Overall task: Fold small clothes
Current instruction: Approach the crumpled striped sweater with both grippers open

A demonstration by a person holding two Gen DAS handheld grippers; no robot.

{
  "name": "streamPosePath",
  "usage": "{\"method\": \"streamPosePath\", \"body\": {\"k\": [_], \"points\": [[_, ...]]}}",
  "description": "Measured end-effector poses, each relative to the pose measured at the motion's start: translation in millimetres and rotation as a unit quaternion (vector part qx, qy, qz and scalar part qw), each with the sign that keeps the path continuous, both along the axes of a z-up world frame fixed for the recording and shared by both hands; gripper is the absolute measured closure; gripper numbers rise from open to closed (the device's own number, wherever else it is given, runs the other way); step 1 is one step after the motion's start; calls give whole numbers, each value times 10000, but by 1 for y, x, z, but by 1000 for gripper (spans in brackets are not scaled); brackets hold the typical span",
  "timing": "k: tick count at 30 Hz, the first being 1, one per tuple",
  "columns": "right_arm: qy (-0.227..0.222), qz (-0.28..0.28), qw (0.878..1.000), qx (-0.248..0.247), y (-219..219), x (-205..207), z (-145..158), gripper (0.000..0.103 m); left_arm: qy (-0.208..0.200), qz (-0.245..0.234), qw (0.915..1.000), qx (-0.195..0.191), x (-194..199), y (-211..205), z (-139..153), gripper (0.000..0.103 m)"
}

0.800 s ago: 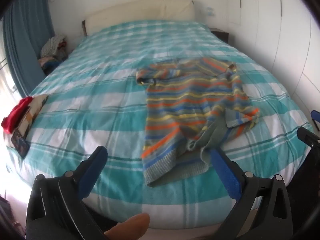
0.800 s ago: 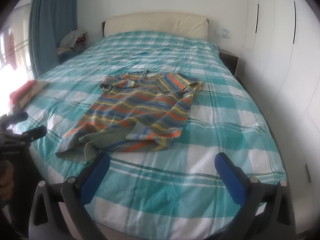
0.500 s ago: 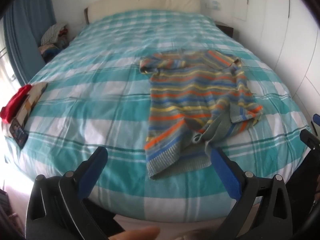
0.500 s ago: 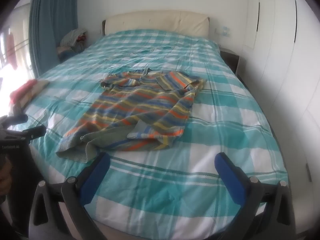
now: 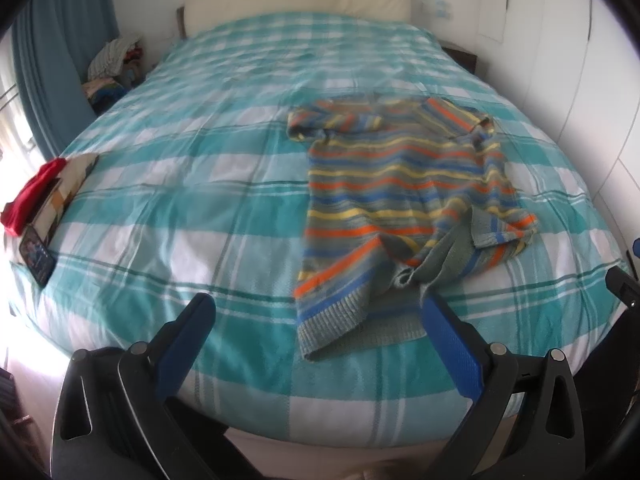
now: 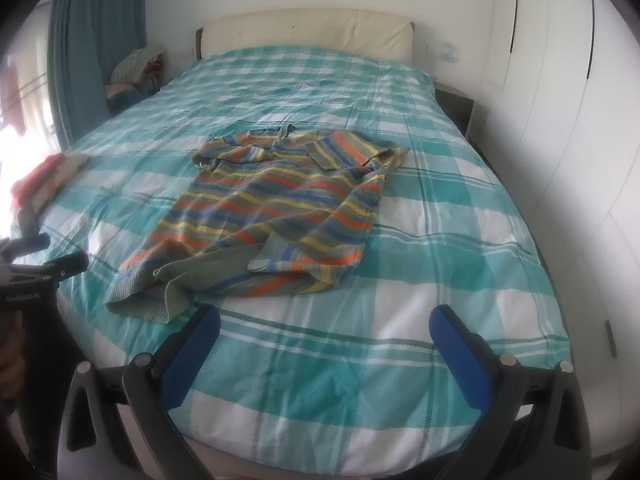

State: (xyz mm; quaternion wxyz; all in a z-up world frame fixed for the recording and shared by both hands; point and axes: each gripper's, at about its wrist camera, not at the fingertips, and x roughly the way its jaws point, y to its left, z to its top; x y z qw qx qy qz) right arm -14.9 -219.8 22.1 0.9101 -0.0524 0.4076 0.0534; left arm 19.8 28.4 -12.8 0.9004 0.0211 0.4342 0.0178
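Observation:
A small striped knit sweater (image 5: 400,196) in orange, blue, yellow and grey lies spread on the bed, its lower hem rumpled and one sleeve folded over near the foot end. In the right wrist view the same sweater (image 6: 280,208) sits at mid-bed. My left gripper (image 5: 316,304) hovers open above the foot edge of the bed, its right blue finger just in front of the hem, nothing between the fingers. My right gripper (image 6: 324,320) stands open too, short of the sweater over bare cover. The left gripper's body (image 6: 36,268) shows at the left edge of that view.
The bed (image 5: 168,216) has a teal and white checked cover and a cream headboard (image 6: 308,32). Folded red and patterned clothes (image 5: 40,188) and a dark phone (image 5: 36,256) lie at its left edge. White wardrobe doors (image 6: 560,80) line the right wall, a blue curtain (image 5: 52,60) the left.
The left wrist view has tipped and shifted a little, so the sweater now sits slightly further right and higher. The right view has barely changed. Both grippers stay open.

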Motion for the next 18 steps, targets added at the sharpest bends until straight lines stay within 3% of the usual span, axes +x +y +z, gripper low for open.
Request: {"method": "streamPosePath", "body": {"k": [7,18], "points": [[130,207,9995,194,9,0,-3,0,11,39,10000,47,0,2,-6,0],[63,339,9994,-56,25,-8,-9,0,-10,37,10000,67,1,2,-8,0]]}}
